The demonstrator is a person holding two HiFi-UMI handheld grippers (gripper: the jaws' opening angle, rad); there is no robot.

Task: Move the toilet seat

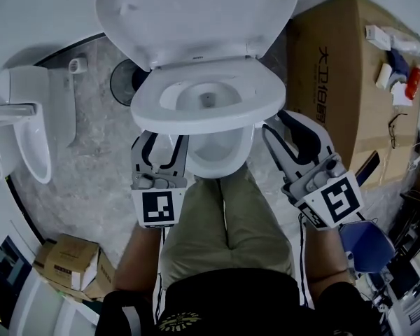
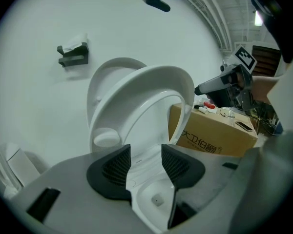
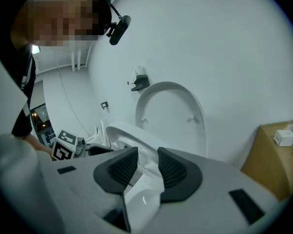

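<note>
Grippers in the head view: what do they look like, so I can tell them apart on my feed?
Both match: the left gripper and right gripper have light grey bodies, black linkages and a white cube with a black square marker at the back. Fingers carry dark ribbed pads. No cables show. The person wears a black top. The right's fingers are closing, toilet seat between them.

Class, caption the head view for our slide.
Toilet seat half raised, lid upright; left gripper open, right gripper closing its jaws around the seat's rim.

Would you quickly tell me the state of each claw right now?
Left claw: open, gripping nothing.
Right claw: closing around the toilet seat edge, not yet pinched.
</note>
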